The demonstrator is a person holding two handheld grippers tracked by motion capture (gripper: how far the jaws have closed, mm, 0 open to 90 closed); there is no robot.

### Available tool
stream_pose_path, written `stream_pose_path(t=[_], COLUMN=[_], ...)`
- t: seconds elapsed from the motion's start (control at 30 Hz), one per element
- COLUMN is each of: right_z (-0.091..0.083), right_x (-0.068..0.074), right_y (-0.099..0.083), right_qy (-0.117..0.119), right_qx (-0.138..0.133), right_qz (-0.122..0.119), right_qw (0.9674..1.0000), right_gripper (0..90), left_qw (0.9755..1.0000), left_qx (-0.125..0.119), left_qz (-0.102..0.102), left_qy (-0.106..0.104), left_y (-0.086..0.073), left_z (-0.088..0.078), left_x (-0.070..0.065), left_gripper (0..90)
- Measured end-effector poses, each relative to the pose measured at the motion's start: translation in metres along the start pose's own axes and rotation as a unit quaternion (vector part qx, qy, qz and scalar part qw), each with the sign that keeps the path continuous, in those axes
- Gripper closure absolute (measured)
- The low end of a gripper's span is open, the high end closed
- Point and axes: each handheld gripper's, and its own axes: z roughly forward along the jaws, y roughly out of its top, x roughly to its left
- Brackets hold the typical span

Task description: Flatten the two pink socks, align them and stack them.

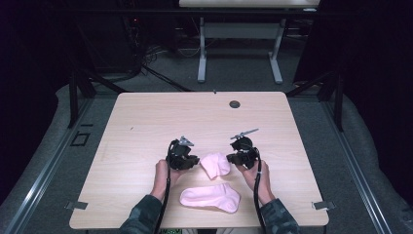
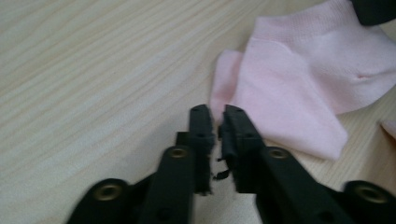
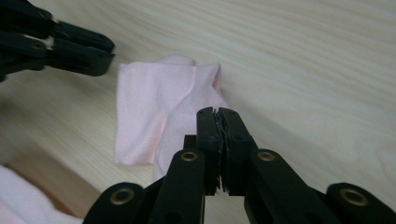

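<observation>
- The left claw sits on the desk just left of a folded pink sock, held in the person's left hand. In the left gripper view its jaws stand almost together with a thin gap between them, and the cloth edge lies just past the tips; whether a pinch of fabric is caught there I cannot tell.
- The folded pink sock lies between the two claws, doubled over itself near the middle of the desk's near half. A second pink sock lies flat and apart, closer to the desk's near edge.
- The right claw rests just right of the folded sock, in the right hand. In the right gripper view its jaws are pressed together; the sock lies beneath and behind them, and no cloth clearly shows between them, so a hold is uncertain.
- Risks, as I judge them: if either claw has only a thin edge, a pull would likely let the fabric slip free and the fold spring open. Two claws drawing apart unevenly could drag the sock sideways or bunch it. A low sweep toward the near edge might also catch the second sock and shift it.
</observation>
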Motion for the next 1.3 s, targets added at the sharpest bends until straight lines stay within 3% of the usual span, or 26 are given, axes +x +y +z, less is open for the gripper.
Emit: stream_pose_path(t=[0.13, 0.3, 0.43, 0.47, 0.53, 0.6, 0.7, 0.77, 0.83, 0.9, 0.97, 1.1, 1.3], right_z=[0.008, 0.011, 0.017, 0.017, 0.015, 0.009, 0.014, 0.021, 0.027, 0.028, 0.028, 0.017, 0.004], right_x=[-0.003, -0.003, 0.007, 0.007, 0.014, 0.014, 0.017, 0.017, 0.019, 0.018, 0.021, 0.023, 0.025], right_y=[-0.013, -0.012, -0.008, -0.008, -0.010, -0.010, -0.012, -0.014, -0.016, -0.015, -0.013, -0.007, -0.002], right_qy=[-0.014, 0.007, 0.017, 0.017, 0.016, 0.031, 0.031, 0.022, 0.019, 0.019, 0.026, 0.035, 0.044], right_qx=[0.024, 0.013, 0.028, 0.028, 0.012, 0.001, 0.028, 0.057, 0.054, 0.060, 0.048, 0.030, 0.012], right_qz=[-0.010, -0.045, -0.093, -0.093, -0.107, -0.104, -0.103, -0.113, -0.089, -0.089, -0.068, -0.047, -0.039], right_qw=[0.9996, 0.9989, 0.9951, 0.9951, 0.9940, 0.9941, 0.9938, 0.9917, 0.9944, 0.9941, 0.9962, 0.9978, 0.9982], right_gripper=[70.7, 55.6, 57.2, 57.2, 59.5, 60.1, 60.3, 67.1, 82.4, 84.1, 85.4, 85.3, 85.1], left_qw=[1.0000, 1.0000, 1.0000, 1.0000, 1.0000, 1.0000, 1.0000, 1.0000, 1.0000, 0.9999, 0.9999, 0.9999, 0.9997], left_qx=[0.001, -0.004, -0.003, -0.003, -0.003, -0.001, 0.000, -0.002, -0.001, 0.002, -0.002, -0.001, -0.006], left_qz=[0.004, 0.004, -0.002, -0.002, -0.005, -0.007, -0.006, -0.007, -0.008, -0.009, -0.006, 0.009, 0.019], left_qy=[-0.006, -0.005, -0.004, -0.004, -0.003, -0.002, -0.001, -0.003, -0.004, -0.006, -0.010, -0.013, -0.017], left_y=[-0.001, -0.004, -0.008, -0.008, -0.013, -0.016, -0.017, -0.019, -0.020, -0.021, -0.023, -0.023, -0.021], left_z=[-0.006, -0.015, -0.019, -0.019, -0.022, -0.023, -0.024, -0.024, -0.023, -0.022, -0.020, -0.017, -0.009], left_x=[-0.008, -0.015, -0.015, -0.015, -0.013, -0.013, -0.012, -0.013, -0.014, -0.014, -0.018, -0.026, -0.037], left_gripper=[60.6, 49.8, 43.5, 43.0, 42.7, 42.4, 42.0, 41.9, 41.4, 40.6, 40.2, 38.9, 37.3])
